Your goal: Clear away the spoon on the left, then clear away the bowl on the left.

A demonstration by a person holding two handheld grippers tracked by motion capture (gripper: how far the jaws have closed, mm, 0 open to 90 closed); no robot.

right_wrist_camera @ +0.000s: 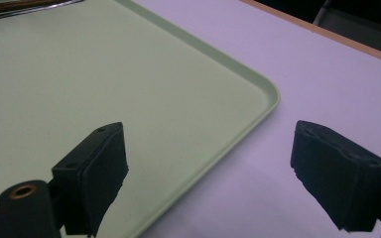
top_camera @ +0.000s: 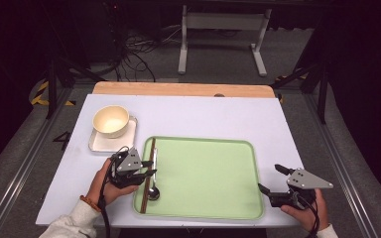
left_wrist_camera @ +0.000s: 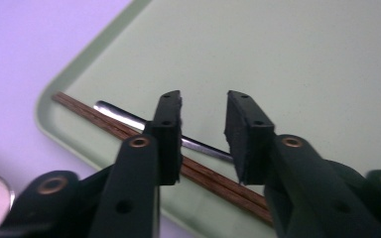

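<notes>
Left gripper [left_wrist_camera: 203, 134] fingers released, nothing between pads; spoon [top_camera: 153, 186] handle and chopsticks [top_camera: 148, 173] just beneath, lying along tray [top_camera: 213, 178] edge at 9 o'clock. Risk: low fingers clip spoon handle, skew it across chopsticks or off rim. Left hand [top_camera: 104, 186] over tray corner, pointing 3 o'clock. Right gripper [top_camera: 268, 181] fingers spread wide, empty, straddling tray rim at 3 o'clock on worktop [top_camera: 203, 114].

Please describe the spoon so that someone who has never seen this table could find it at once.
Find the big green tray on the white table. Along its left edge lie brown chopsticks, and the spoon lies just inside them, parallel, bowl toward the person, under the left tool. It is the single shiny metal piece; its neighbours are dark wood.
</notes>
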